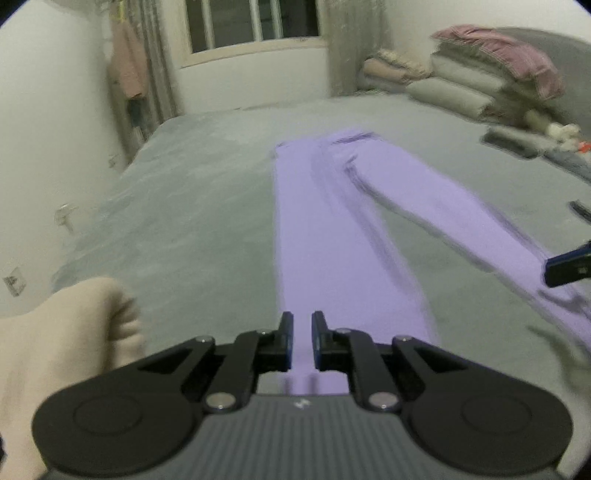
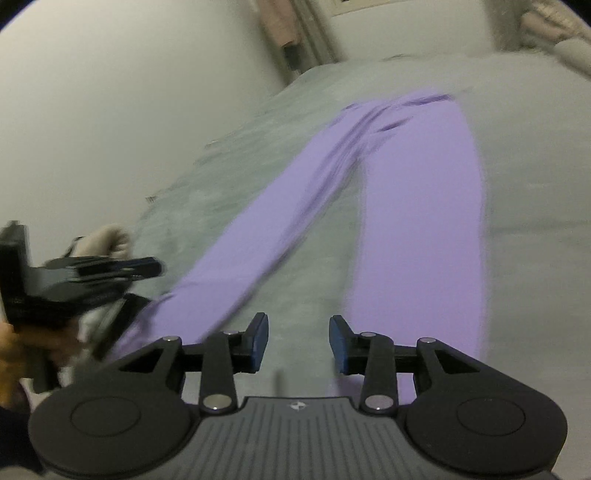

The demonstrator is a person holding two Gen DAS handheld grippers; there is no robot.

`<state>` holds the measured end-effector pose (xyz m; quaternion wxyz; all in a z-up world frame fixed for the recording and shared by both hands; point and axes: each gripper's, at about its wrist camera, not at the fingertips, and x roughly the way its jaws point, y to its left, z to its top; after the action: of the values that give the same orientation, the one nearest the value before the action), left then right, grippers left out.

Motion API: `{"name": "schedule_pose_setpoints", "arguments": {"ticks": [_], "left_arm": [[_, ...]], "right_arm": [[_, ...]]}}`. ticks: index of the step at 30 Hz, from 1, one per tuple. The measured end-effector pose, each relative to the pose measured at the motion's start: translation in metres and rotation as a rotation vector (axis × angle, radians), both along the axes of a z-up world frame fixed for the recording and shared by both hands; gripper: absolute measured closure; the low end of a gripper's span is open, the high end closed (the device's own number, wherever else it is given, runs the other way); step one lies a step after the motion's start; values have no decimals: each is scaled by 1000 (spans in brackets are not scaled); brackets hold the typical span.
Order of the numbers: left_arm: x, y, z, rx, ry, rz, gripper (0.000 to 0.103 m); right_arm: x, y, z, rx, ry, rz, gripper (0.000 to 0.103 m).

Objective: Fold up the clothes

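No writing can be read anywhere; each gripper body carries only a small pale mark, too blurred to make out.

From the left wrist: a cream cloth (image 1: 70, 332) bunches at the lower left on the grey bed (image 1: 184, 206). One pair of purple trousers (image 1: 317, 229) lies flat on the bed, waist at the far end, two legs running toward the cameras and spreading apart. The left gripper (image 1: 302, 341) hangs over the near end of the left leg with its jaws narrow — a slim gap shows between the pads and no cloth is pinched. At the far right, stacked pillows (image 1: 480, 85) with a pink cover on top; how many I cannot tell. A window (image 1: 251, 22) sits in the far wall.

From the right wrist: the left gripper shows at the left edge, side on, with a bit of the person's hand (image 2: 14, 350) beneath it. The right gripper (image 2: 299, 343) has its jaws partly open over bare bed between the two legs — nothing is between its pads.
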<state>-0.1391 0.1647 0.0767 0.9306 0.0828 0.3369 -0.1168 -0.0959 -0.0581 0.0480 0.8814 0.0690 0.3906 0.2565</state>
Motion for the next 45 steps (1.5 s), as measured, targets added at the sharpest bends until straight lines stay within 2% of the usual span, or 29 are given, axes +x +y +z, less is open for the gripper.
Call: {"name": "schedule_pose_setpoints", "arguments": {"ticks": [4, 11, 14, 18, 25, 27, 32, 36, 41, 42, 43, 45], "left_arm": [[-16, -38, 4, -99, 36, -102, 87], [-41, -107, -13, -190, 151, -202, 85], [-51, -134, -22, -179, 178, -237, 85], [-56, -159, -33, -137, 186, -266, 80], [-58, -167, -39, -134, 199, -244, 74], [-58, -169, -39, -154, 212, -239, 73], [-58, -172, -42, -245, 275, -231, 73], [-56, -171, -47, -304, 321, -212, 73], [-61, -181, -53, -279, 309, -237, 74], [-62, -184, -53, -273, 301, -247, 76], [-62, -185, -54, -278, 299, -252, 79], [-61, -185, -55, -306, 307, -252, 95]], "right_arm": [[-18, -26, 4, -83, -52, 0, 65], [-58, -30, -2, -265, -151, 117, 63], [-75, -24, -9, -343, -194, 183, 63], [-84, -26, -25, -457, -200, 237, 66], [-84, -72, -21, -551, -216, 135, 66], [-83, -84, -21, -576, -218, 101, 66], [-91, -96, -9, -371, -165, 175, 66], [-92, -98, -9, -260, -97, 212, 66], [-88, -105, -25, -201, -13, 195, 67], [-86, -106, -27, -185, -5, 190, 72], [-82, -107, -28, -167, 2, 184, 84], [-76, -109, -30, -131, 17, 173, 100]]}}
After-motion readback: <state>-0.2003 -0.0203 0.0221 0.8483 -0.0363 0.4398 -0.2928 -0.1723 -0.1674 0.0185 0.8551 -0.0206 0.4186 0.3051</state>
